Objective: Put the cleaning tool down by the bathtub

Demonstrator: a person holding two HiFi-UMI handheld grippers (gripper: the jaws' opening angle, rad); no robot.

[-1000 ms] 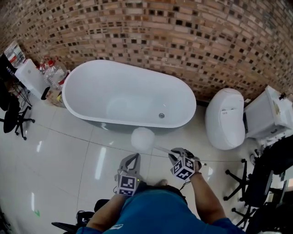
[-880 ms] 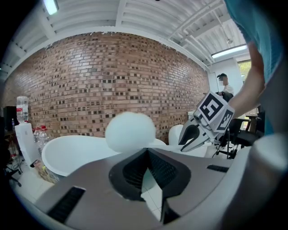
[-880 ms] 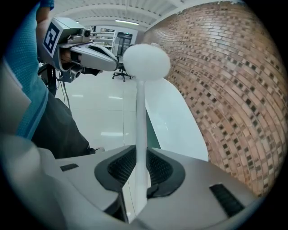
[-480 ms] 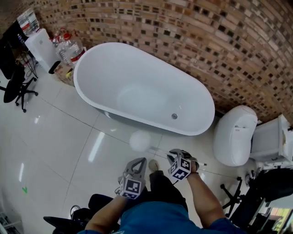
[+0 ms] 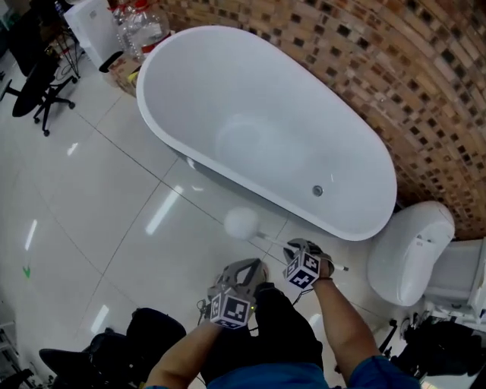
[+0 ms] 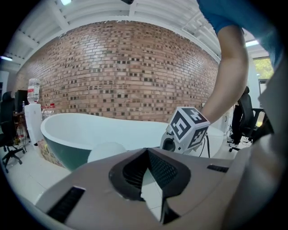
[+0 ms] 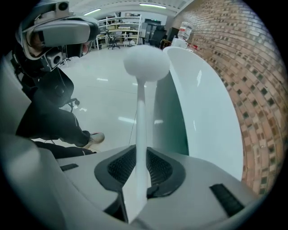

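The cleaning tool is a white stick with a round white head (image 5: 241, 222). It hangs over the floor tiles just in front of the white bathtub (image 5: 156, 114). My right gripper (image 5: 298, 248) is shut on its thin handle (image 7: 144, 117), and the head (image 7: 146, 63) sticks out ahead of the jaws beside the tub's wall (image 7: 198, 103). My left gripper (image 5: 244, 267) is a little to the left and nearer to me, shut with nothing in it. In the left gripper view the closed jaws (image 6: 146, 152) face the tub (image 6: 90, 128), with the tool's head (image 6: 105, 150) low in front.
A brick wall (image 5: 425, 91) runs behind the tub. To its right stands a white toilet (image 5: 410, 251). Water bottles (image 5: 140, 23) and a white unit (image 5: 95, 19) stand at the tub's far left end, near a black office chair (image 5: 34, 76). The person's dark trousers (image 5: 258, 334) are below the grippers.
The head view has swung and come closer, so the tub now sits higher and more slanted. Both grippers keep their places relative to each other, and the right still holds the tool.
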